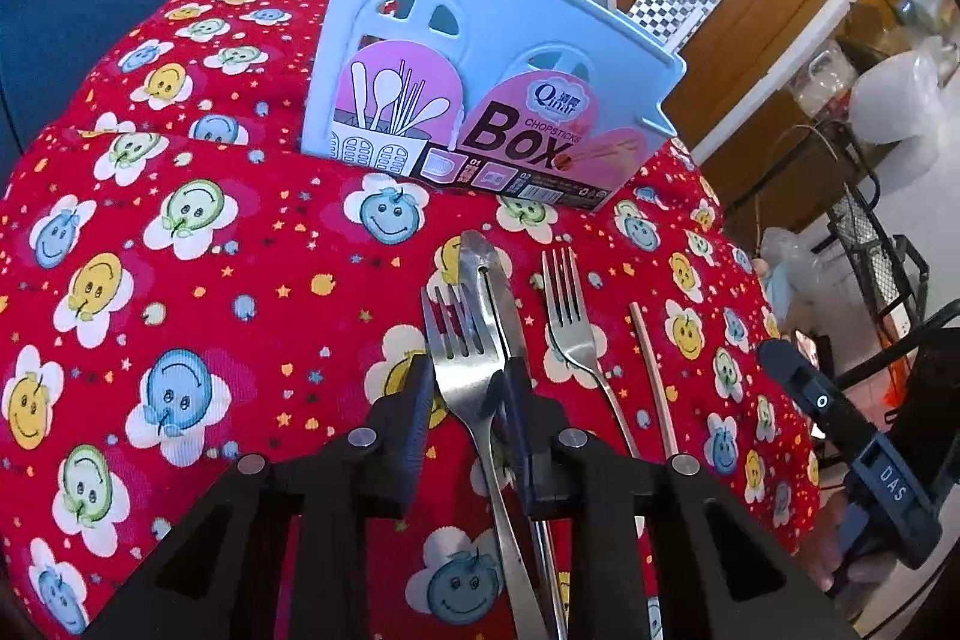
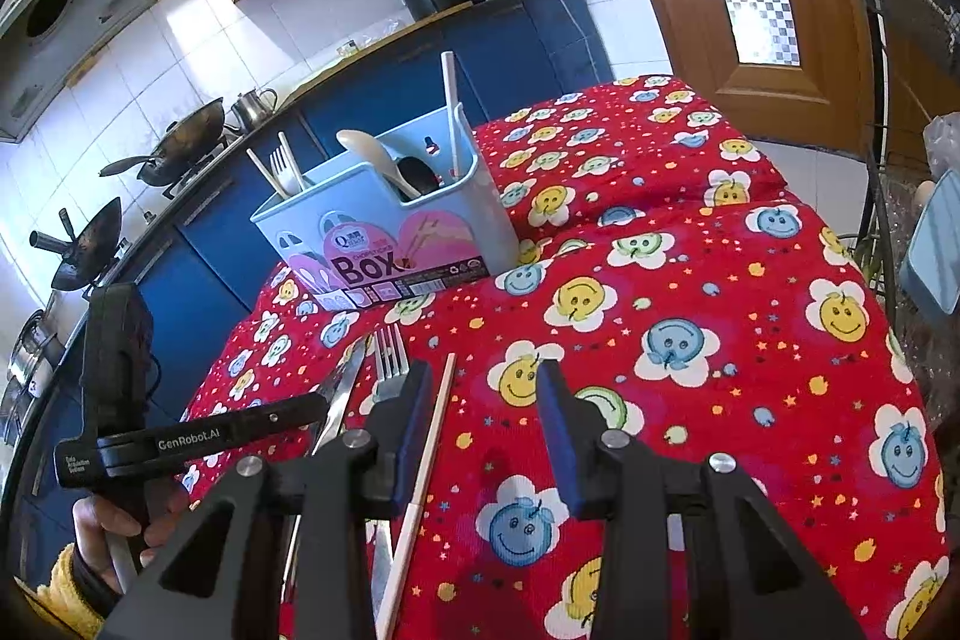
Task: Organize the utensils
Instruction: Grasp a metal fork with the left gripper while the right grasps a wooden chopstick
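Fork: shiny steel fork [image 1: 465, 358], tines toward the pale blue plastic chopsticks box [image 1: 480, 100], lying on the red smiley-flower cloth [image 1: 180, 280] beside a steel knife [image 1: 495, 292].
Left gripper [image 1: 465, 394]: jaws clamped on the fork's neck.
Right gripper [image 2: 483, 400]: jaws apart, empty, over the cloth.

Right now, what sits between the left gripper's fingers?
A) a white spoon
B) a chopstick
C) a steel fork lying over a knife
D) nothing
C: in the left wrist view the left gripper brackets the fork lying over the knife on the cloth.

Right gripper [image 2: 485, 388] jaws apart, chopstick [image 2: 427, 466] between, untouched.
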